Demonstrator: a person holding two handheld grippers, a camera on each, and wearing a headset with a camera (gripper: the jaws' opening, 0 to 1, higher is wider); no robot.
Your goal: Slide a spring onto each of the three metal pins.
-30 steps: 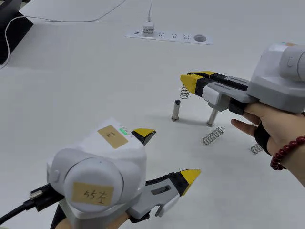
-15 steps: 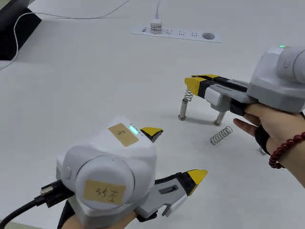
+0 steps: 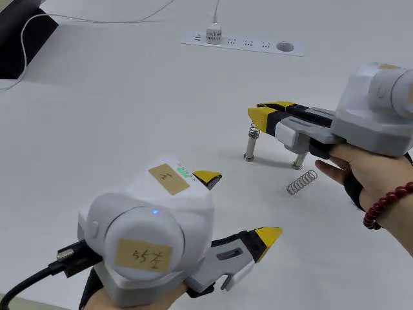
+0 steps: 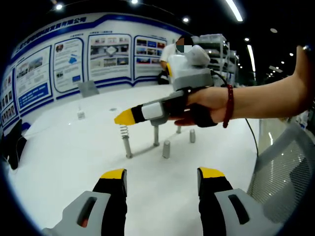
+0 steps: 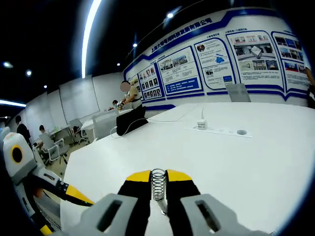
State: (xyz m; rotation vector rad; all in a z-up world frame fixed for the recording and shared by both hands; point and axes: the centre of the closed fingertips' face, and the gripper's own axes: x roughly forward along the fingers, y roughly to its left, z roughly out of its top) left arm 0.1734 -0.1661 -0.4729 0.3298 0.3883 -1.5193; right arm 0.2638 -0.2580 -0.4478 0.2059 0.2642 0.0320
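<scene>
Below, a wide white bench (image 3: 116, 110) spreads across the room. Nearest to me, the left tool (image 3: 237, 206) hangs above the bench, its yellow-tipped jaws spread wide with nothing between them. Farther off to the right, the right tool (image 3: 259, 115) is held roughly level, its jaws pinched on a small spring (image 5: 158, 183) that stands upright between them. A white power strip (image 3: 242, 44) lies far back on the bench, well apart from both. Under the right tool's tip stands an upright metal pin (image 3: 250, 150); the spring's lower end meets its top. A second pin (image 3: 298, 160) stands near it, partly hidden by the tool. A loose spring (image 3: 302, 182) lies flat just beside that pin.
</scene>
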